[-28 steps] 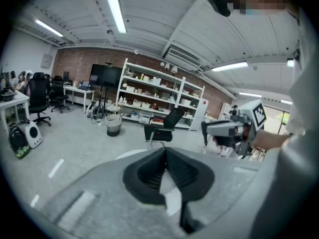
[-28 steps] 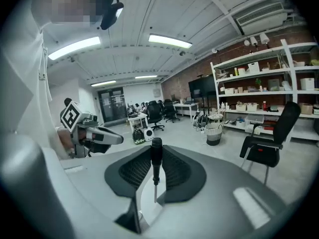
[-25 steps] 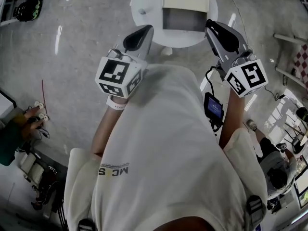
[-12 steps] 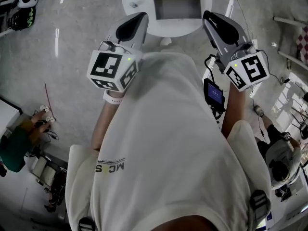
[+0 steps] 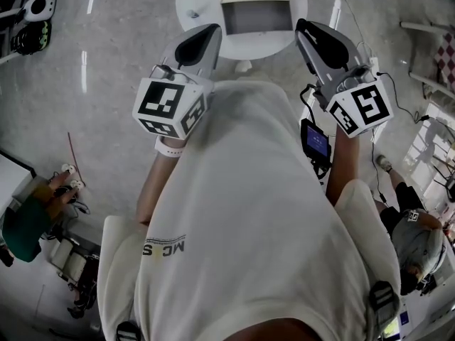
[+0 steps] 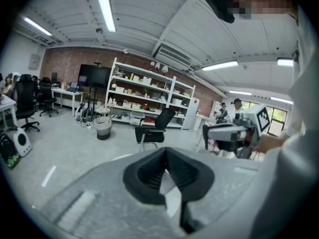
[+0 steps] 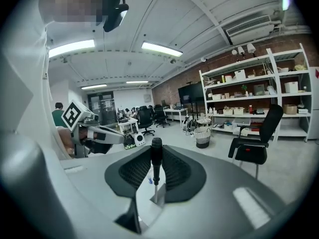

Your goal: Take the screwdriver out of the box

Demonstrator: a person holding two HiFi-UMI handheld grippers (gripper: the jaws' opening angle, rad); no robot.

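Observation:
From the head view I look down on a white round table (image 5: 192,2) carrying an open box (image 5: 254,6); its inside is a grey blank. Both grippers are held up in front of the person's chest, short of the table. The right gripper (image 7: 156,148) is shut on a black-handled screwdriver (image 7: 156,159). Its handle sits at the fingertips and its metal shaft points back toward the camera. In the head view the right gripper (image 5: 307,30) shows no tool. The left gripper (image 6: 166,152), also visible from above (image 5: 207,35), has its jaws together with nothing in them.
A small screen device (image 5: 316,144) hangs by the right arm. A person in a green sleeve (image 5: 25,222) works on cables at the left floor. Another person (image 5: 412,240) stands at the right. Shelving and a black office chair (image 7: 256,141) stand further off.
The table and box have slid slightly upward in the head view. Both grippers stay close to the chest, with the left one shifted a little to the left.

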